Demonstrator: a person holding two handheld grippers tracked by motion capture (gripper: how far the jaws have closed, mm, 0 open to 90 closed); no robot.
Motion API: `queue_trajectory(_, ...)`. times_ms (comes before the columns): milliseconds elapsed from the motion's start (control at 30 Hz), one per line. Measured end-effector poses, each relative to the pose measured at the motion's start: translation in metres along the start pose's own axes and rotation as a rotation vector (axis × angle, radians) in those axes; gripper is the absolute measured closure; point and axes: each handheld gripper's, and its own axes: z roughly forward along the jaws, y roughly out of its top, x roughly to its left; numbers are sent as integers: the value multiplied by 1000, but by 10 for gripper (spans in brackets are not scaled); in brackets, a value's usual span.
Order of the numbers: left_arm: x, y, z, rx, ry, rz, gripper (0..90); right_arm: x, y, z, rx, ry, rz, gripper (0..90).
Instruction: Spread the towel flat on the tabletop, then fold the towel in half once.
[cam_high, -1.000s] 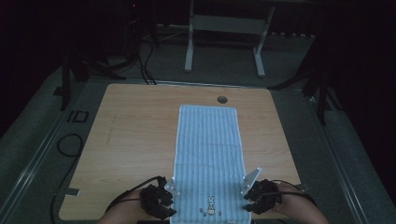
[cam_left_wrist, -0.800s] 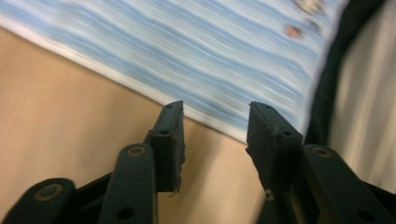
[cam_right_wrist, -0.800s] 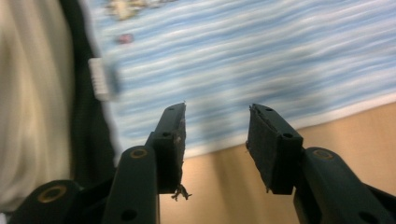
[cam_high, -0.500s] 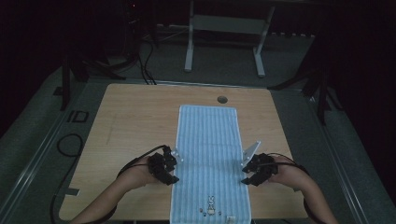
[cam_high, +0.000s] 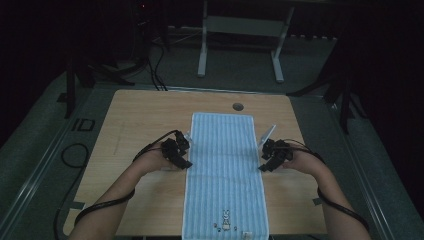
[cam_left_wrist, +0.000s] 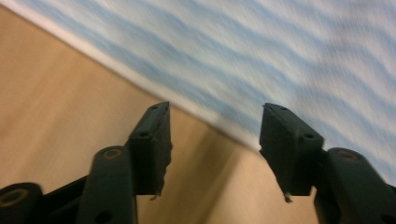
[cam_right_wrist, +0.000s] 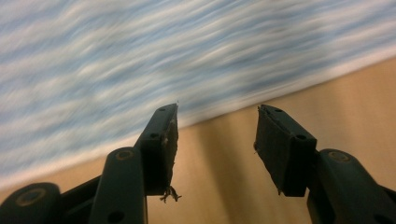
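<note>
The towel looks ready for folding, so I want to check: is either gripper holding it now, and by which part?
Nothing is held. The left gripper and right gripper stand open over the towel's long edges, jaws just opening, nothing between them.

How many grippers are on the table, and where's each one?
2. The left gripper is at the towel's left edge, the right gripper at its right edge; both jaws open, empty.

The towel is pale blue with fine white stripes and a small dark motif near its near end; the table is light wood, and the fingers are black.
</note>
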Motion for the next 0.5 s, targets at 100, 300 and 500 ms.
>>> queue_trajectory(100,10,10,5,-28,29,-38,435,-9,8,0,-37,-30,37,451)
queue_trajectory(300,22,28,20,-40,31,-61,435,-22,24,11,-104,-53,64,487)
queue_trajectory(500,32,40,37,50,42,-51,437,-44,29,35,-48,-66,127,559)
